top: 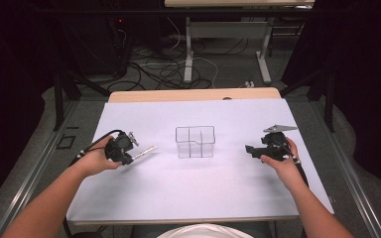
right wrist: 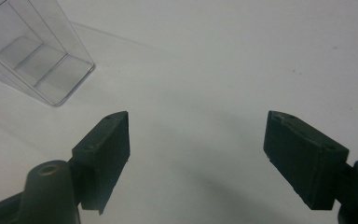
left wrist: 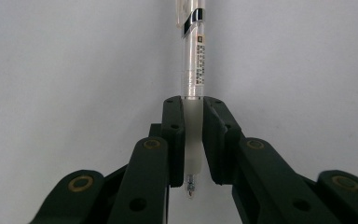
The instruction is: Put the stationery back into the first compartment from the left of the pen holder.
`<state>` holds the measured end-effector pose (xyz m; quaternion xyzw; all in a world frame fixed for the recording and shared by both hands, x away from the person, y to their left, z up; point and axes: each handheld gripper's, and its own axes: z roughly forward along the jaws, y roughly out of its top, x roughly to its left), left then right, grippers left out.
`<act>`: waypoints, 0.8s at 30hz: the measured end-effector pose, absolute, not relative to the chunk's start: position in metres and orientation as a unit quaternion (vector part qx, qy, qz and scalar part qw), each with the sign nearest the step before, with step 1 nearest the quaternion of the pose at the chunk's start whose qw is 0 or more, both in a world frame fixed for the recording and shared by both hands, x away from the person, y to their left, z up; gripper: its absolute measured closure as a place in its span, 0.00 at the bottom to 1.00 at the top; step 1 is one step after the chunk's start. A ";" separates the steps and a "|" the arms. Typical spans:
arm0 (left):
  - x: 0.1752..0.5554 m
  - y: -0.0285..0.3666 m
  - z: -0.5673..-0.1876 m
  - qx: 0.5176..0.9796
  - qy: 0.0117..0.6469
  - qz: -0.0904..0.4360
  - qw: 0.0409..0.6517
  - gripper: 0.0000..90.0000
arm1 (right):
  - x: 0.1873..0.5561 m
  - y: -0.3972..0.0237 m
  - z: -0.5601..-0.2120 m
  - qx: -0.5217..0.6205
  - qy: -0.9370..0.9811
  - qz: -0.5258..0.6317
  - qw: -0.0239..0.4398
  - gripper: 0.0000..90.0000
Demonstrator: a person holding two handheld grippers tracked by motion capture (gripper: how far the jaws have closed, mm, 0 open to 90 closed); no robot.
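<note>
The left gripper (left wrist: 193,140) is clamped on a clear pen (left wrist: 193,70) near its tip, held at the table's left side. The right gripper (right wrist: 198,154) stands open with nothing between its pads, at the right. Between them stands a clear divided box (top: 195,142) on the white table (top: 193,193).

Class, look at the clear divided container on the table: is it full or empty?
Empty. The clear container shows bare compartments; the pen is outside it, clamped in the left gripper.
</note>
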<state>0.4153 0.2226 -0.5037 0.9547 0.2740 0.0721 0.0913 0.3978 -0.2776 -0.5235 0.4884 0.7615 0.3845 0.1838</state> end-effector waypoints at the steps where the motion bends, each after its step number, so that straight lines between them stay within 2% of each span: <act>1: 0.415 0.223 -0.502 0.953 0.279 0.071 0.095 0.89 | 0.398 -0.278 -0.524 0.488 0.762 0.384 0.184 0.25; 14: 0.406 0.234 -0.483 0.932 0.330 0.051 0.142 0.89 | 0.397 -0.276 -0.522 0.486 0.761 0.385 0.190 0.25; 24: 0.396 0.238 -0.465 0.923 0.338 0.041 0.182 0.89 | 0.396 -0.270 -0.517 0.475 0.760 0.394 0.202 0.16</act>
